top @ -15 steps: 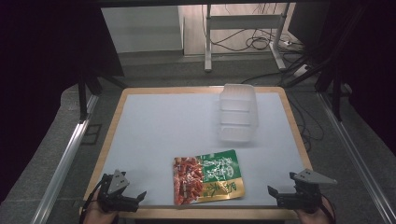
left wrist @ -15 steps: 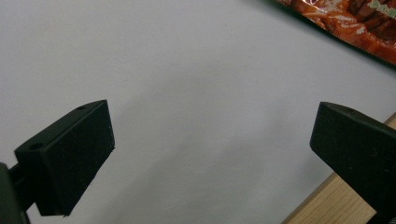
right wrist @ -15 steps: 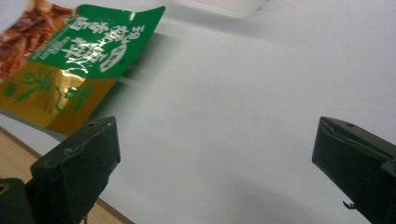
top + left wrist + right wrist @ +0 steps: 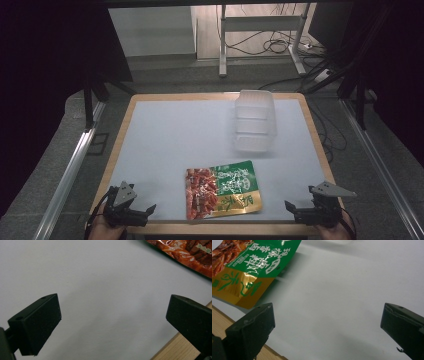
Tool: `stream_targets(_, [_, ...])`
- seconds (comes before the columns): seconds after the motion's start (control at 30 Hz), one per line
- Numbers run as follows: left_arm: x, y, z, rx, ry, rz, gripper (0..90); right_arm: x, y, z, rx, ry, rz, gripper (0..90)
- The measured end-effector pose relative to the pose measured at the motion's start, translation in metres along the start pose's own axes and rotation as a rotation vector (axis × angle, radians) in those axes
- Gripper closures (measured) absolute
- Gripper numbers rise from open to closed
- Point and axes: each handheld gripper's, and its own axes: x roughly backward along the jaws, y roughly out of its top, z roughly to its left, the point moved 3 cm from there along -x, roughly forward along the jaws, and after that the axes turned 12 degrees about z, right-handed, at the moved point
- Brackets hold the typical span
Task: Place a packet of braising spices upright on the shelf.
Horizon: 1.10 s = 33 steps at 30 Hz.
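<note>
Since the moment before, we see almost nothing changed: both grippers wait at the near edge and the snack packet [image 4: 223, 189] lies flat where it was, so we judge the work not yet begun. Our left gripper [image 4: 141, 212] holds its jaws wide apart over bare mat, and our right gripper [image 4: 296, 210] is likewise spread, gripping nothing. The packet sits between them, near the front of the table [image 4: 165, 125]. A clear plastic container [image 4: 254, 120] stands farther back, well apart; nothing blocks either approach.
</note>
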Motion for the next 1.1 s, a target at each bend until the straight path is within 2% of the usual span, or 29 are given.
stream_targets(0.2, [0.000, 0.000, -0.001, -0.007, 0.003, 0.003, 0.0, -0.001, 0.000, 0.002, 0.009, -0.003, 0.009, 0.0])
stream_targets(0.5, [-0.001, 0.000, -0.001, -0.017, 0.000, 0.006, 0.0, -0.003, 0.002, 0.004, 0.020, 0.012, -0.022, 0.0])
stream_targets(0.7, [-0.001, 0.001, -0.002, -0.025, -0.002, 0.010, 0.0, -0.005, 0.007, 0.011, 0.063, 0.009, -0.060, 0.0])
stream_targets(0.83, [-0.001, 0.001, -0.002, -0.026, -0.003, 0.008, 0.0, -0.007, 0.009, 0.014, 0.077, 0.026, -0.067, 0.0])
stream_targets(1.1, [-0.001, 0.001, -0.001, -0.026, -0.006, 0.006, 0.0, -0.008, 0.012, 0.016, 0.097, 0.029, -0.063, 0.0])
